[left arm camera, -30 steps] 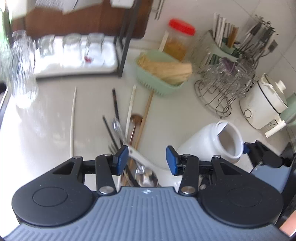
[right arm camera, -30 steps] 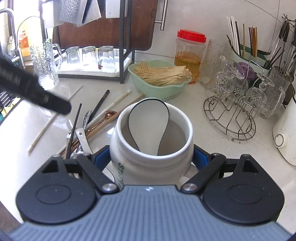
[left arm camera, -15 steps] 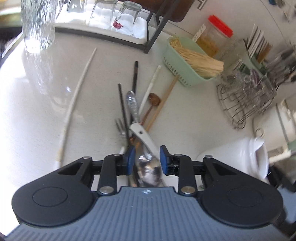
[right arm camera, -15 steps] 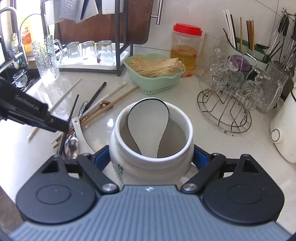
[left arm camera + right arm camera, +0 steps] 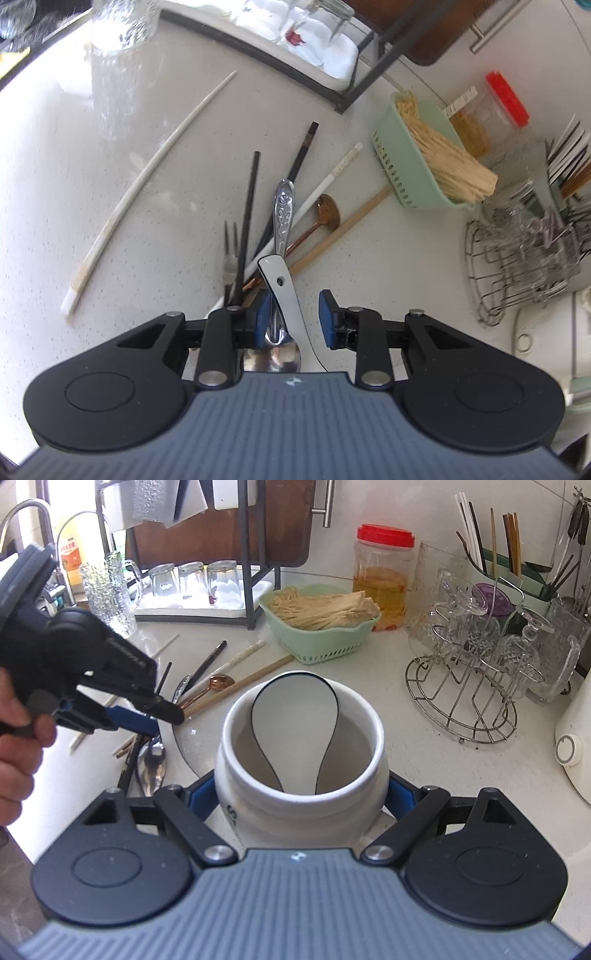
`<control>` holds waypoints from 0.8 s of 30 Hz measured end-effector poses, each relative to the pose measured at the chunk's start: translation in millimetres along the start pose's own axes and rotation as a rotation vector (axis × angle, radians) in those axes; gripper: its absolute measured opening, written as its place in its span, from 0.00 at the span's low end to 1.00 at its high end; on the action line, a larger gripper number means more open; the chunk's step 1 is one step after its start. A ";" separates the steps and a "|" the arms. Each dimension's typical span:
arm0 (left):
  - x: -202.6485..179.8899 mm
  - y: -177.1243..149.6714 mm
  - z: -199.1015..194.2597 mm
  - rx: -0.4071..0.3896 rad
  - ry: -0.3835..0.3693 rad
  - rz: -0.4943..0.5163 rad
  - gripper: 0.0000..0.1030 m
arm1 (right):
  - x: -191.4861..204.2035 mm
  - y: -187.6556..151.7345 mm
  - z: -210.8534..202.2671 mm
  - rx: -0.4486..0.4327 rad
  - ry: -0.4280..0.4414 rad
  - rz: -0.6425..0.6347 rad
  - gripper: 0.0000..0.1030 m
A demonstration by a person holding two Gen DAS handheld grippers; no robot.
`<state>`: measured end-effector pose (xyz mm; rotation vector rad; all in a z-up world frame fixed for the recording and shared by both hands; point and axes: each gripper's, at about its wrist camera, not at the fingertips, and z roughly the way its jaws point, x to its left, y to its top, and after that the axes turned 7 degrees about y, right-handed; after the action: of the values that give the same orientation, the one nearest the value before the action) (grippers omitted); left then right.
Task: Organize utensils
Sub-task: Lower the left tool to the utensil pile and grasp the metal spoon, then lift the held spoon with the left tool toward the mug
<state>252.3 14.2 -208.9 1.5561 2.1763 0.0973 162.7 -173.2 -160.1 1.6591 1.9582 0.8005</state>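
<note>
here we hold the white jar (image 5: 301,771) clamped between the pads of our right hand-held gripper (image 5: 301,794), its mouth tipped up and toward the loose utensils, probably so each piece can be dropped straight in. a white ceramic spoon (image 5: 295,716) already stands inside, bowl upward, leaning on the far rim.

our left hand-held gripper (image 5: 293,317) is down over the pile on the surface (image 5: 129,147). its jaws have just been closing, but they are not clenched yet: in the left wrist view the left pad touches or nearly touches the metal spoon (image 5: 281,221), while the right pad stands clear with bare surface showing beside it. a second white spoon (image 5: 282,291) lies across the metal one, its handle running between the jaws too, so we cannot tell which of the two is meant.

the pile lies just left of the jar in the right wrist view, with black chopsticks (image 5: 247,221), a small fork (image 5: 231,247), a copper spoon (image 5: 325,216) and a wooden chopstick (image 5: 343,229) fanned away from the fingers. one long white chopstick (image 5: 147,177) lies apart, further left.
</note>
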 end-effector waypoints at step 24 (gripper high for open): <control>-31.2 -3.4 -27.8 -0.092 0.124 0.142 0.16 | -3.8 -4.4 3.7 -0.048 0.030 -0.018 0.89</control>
<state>246.0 -9.7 -175.1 1.6910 2.1187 0.3428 162.6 -176.9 -165.9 1.6091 1.9560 0.8636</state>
